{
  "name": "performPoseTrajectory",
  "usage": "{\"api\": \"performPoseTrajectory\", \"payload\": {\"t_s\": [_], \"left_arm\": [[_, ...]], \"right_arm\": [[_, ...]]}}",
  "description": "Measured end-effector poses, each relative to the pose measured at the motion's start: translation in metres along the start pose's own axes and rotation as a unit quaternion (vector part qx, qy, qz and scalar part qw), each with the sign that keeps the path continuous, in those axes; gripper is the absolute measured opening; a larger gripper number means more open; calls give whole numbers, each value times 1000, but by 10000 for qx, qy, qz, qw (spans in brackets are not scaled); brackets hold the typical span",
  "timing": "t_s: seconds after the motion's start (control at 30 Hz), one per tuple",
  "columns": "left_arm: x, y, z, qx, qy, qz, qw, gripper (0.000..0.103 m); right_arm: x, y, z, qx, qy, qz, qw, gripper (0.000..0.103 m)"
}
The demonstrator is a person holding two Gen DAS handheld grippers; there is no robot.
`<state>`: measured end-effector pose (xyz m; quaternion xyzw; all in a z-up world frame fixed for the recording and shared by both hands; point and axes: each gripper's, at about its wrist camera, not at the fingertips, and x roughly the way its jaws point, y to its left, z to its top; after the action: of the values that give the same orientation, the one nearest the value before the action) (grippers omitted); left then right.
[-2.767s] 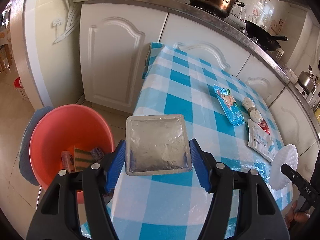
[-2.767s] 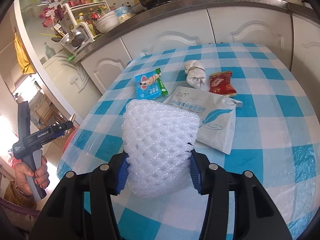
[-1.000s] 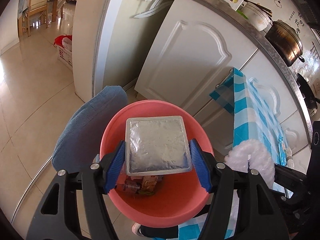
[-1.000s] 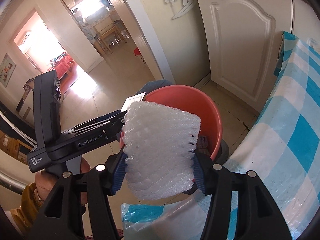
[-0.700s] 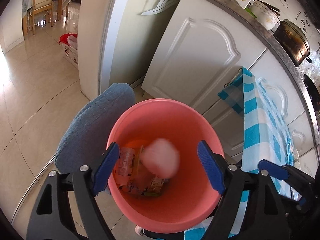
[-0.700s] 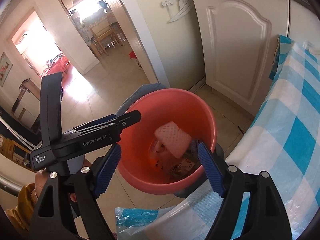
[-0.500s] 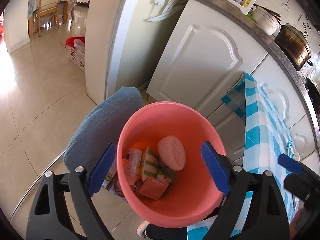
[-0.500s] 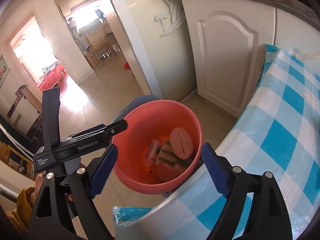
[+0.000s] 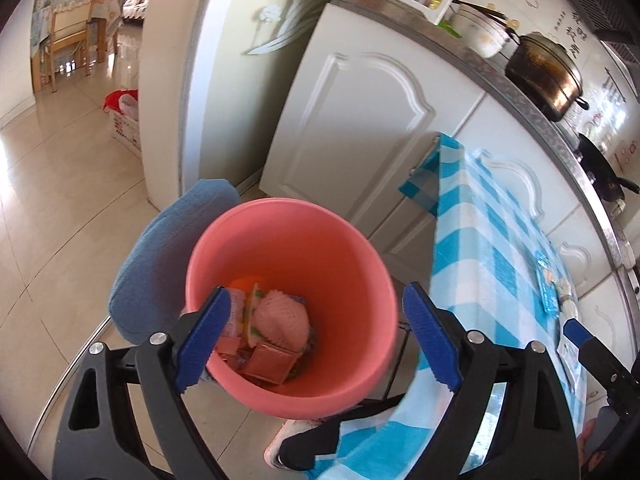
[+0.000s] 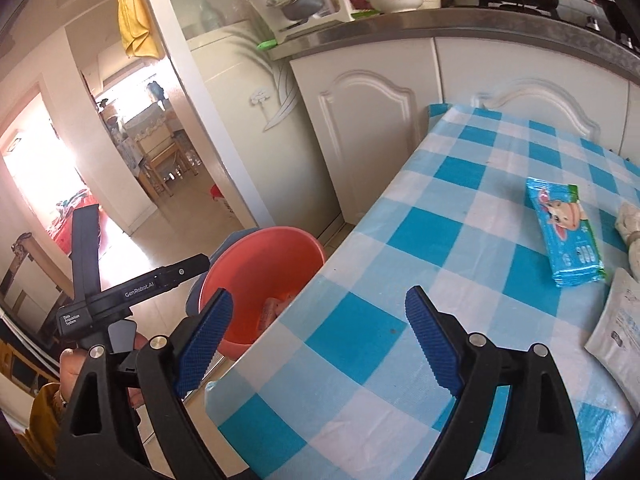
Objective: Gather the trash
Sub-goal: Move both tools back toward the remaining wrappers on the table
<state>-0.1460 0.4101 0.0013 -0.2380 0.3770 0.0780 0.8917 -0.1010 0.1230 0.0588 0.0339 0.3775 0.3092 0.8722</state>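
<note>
- The trash sits in the pink bucket [image 9: 292, 248], which stands on the floor against the end of the surface [image 10: 460, 240] with the blue-and-white checked cloth.
- Inside the bucket a white foam net [image 9: 282, 320] lies on top of the heap, with a square packet [image 9: 269, 366] just in front of it and other wrappers around them.
- More trash is on the surface: a blue wet-wipe pack [image 10: 564, 230], a white pouch [image 10: 616, 336] near the right edge, and a crumpled white wad [image 10: 631, 236] beside the pack.
- The left claw [image 9: 316, 340] hangs over the bucket, released, its blue pads [image 9: 204, 340] wide apart with nothing between them.
- The right claw [image 10: 318, 346] is over the near corner of the surface, also released and bare.
- A blue-grey cushion [image 9: 168, 256] touches the bucket's far-left side.
- White cabinet doors [image 9: 360, 128] stand behind the bucket, and a dark pot [image 9: 544, 76] sits on the worktop above.
- From the right wrist view, only part of the bucket shows past the surface's edge.
</note>
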Motion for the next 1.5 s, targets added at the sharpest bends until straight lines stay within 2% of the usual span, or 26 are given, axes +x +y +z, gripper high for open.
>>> {"api": "performPoseTrajectory", "payload": {"t_s": [0.53,0.9,1.27,1.5], "left_arm": [[-17,-79,-27,768,198,-477,9957,88],[-22,-144,-41,1280,351,-788,9880,88],[2,-226,-51,1578,724,-1133,9783,88],[34,-289,-57,1764,838,-1247,9728,88]], "right_arm": [[-67,-41,-38,536,-553,-522,9957,88],[-107,-97,-72,1236,-870,-814,9852,88],[-141,-163,-102,2100,-1305,-964,9642,88],[-159,-183,-114,2155,-1536,-1156,9574,88]]}}
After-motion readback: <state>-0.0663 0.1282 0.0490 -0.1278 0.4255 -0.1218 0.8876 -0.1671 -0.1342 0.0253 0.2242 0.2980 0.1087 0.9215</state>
